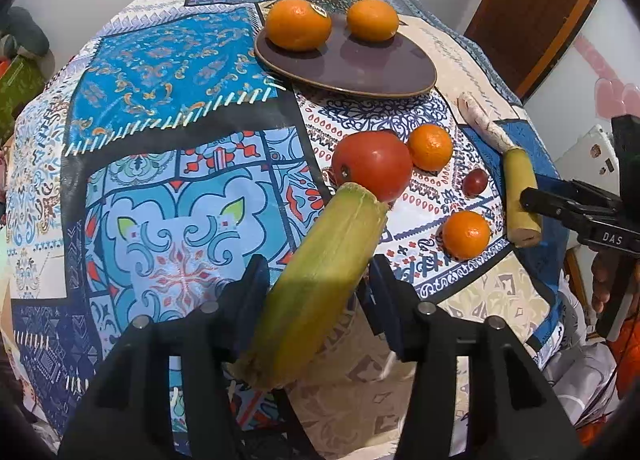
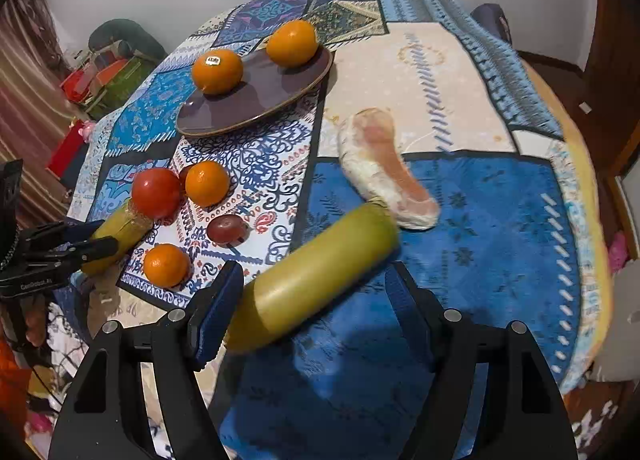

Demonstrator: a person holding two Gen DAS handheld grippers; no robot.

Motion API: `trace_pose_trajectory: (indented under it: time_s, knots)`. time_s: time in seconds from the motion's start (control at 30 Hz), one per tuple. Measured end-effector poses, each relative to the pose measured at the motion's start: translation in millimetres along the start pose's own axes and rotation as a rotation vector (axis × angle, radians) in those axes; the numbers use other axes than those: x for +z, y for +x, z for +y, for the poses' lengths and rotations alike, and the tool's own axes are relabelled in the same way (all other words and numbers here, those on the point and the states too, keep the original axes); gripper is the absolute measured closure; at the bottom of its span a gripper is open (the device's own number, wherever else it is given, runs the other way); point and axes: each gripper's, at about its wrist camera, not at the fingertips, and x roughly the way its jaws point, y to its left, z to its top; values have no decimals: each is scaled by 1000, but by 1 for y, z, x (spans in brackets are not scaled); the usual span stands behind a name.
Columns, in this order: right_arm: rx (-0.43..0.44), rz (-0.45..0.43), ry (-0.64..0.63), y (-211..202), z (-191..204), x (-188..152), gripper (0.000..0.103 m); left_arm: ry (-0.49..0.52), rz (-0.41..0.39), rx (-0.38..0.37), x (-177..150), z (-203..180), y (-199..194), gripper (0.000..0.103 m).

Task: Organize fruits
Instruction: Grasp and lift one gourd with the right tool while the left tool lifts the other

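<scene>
Two large oranges (image 1: 298, 23) (image 1: 372, 19) sit on a dark purple plate (image 1: 372, 68), also in the right wrist view (image 2: 256, 100). A red tomato (image 1: 372, 164), two small oranges (image 1: 430, 147) (image 1: 466, 234) and a grape (image 1: 475, 182) lie on the cloth. My left gripper (image 1: 316, 280) is shut on a yellow-green cane piece (image 1: 320, 280), lifted above the table. My right gripper (image 2: 312, 288) stands open around a second cane piece (image 2: 320, 280) lying on the blue patch; its jaws do not touch it.
A pale peeled fruit piece (image 2: 384, 168) lies beyond the second cane piece. The round table's patchwork cloth (image 1: 168, 164) drops off at the near and right edges. A wooden door (image 1: 536, 8) and floor clutter (image 2: 104, 76) surround the table.
</scene>
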Motion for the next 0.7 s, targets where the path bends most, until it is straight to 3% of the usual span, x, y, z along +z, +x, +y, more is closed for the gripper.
trace_pose_trajectory:
  time_s: [0.2,0.43,0.7]
  knots:
    - [1,7,-13,12,6,5,29,5,13,50,2,-6,13,45]
    - [94,13,-57,12,12,4,54,11,21,15,-3,-5,3,59]
    - [56,14,-153,0,16,-4,65,-91,13,32,-13,16,-11,63]
